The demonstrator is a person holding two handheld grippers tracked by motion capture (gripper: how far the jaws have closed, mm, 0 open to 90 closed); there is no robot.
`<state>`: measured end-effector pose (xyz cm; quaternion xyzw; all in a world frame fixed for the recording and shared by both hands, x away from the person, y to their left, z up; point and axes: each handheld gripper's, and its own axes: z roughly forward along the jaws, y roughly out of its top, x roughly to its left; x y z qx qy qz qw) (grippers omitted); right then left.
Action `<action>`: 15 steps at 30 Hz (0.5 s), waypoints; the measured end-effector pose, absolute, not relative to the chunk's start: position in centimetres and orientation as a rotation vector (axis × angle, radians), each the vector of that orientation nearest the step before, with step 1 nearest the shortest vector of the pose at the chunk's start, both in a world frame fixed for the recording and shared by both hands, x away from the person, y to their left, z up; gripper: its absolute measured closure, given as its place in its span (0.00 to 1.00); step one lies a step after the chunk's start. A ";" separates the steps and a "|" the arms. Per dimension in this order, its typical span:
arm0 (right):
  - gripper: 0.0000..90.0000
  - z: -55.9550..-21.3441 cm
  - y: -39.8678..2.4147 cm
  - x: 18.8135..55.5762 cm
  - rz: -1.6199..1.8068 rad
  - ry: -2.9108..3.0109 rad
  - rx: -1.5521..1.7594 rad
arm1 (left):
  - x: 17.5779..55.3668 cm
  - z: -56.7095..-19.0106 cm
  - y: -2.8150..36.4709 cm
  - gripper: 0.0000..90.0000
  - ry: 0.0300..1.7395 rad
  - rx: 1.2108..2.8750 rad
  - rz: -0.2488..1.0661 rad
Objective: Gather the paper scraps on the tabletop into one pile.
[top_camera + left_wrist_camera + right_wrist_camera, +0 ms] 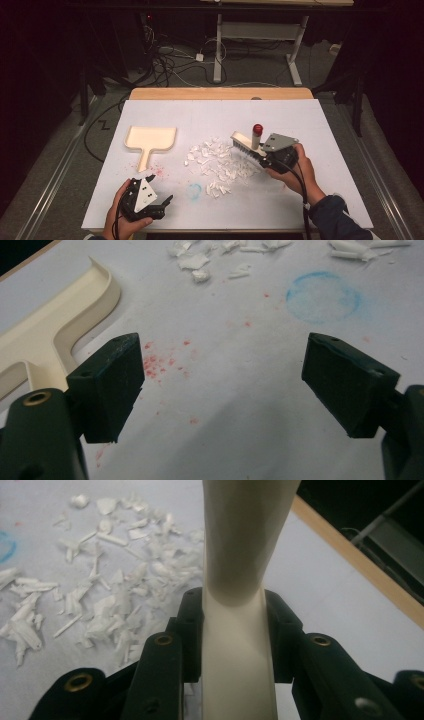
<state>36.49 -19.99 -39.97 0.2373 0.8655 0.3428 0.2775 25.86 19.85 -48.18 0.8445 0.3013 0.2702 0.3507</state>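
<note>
Your right gripper (pixel 235 625) has its fingers (pixel 282 630) closed tight on the cream handle of the brush (pixel 246 142), one black pad pressed to each side of it, and the handle runs straight up the middle of the right gripper view. In the high view the brush lies out to the left of that hand, bristles down on the worktop (pixel 320 130) at the right edge of the paper scraps (pixel 217 162), with a red-capped post (pixel 257 131) standing just behind it. The scraps are a loose white scatter across the middle of the white surface, well apart from the wooden far edge. Your left gripper (pixel 220 380) has its fingers (pixel 107 385) spread wide with nothing between them, hovering over bare worktop at the near left. Just ahead of them are faint red specks (pixel 160 362), and farther off to the right a smudged blue ring (pixel 324 297). The cream dustpan (pixel 150 140) lies flat at the left of the scraps, its handle pointing toward your left hand (pixel 122 210), the pan's curved rim visible beside the left finger in the left gripper view; it is near that gripper but not touched.
</note>
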 end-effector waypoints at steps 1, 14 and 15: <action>0.76 -39.7 -20.7 36.3 0.940 2.297 0.656 | 25.9 -48.2 19.8 0.18 0.778 2.188 0.702; 0.76 -37.9 -26.7 35.7 1.014 2.194 0.828 | 25.9 -48.0 19.4 0.18 0.761 2.196 0.683; 0.76 -37.9 -26.9 35.7 1.010 2.192 0.830 | 25.9 -48.0 19.3 0.18 0.756 2.197 0.685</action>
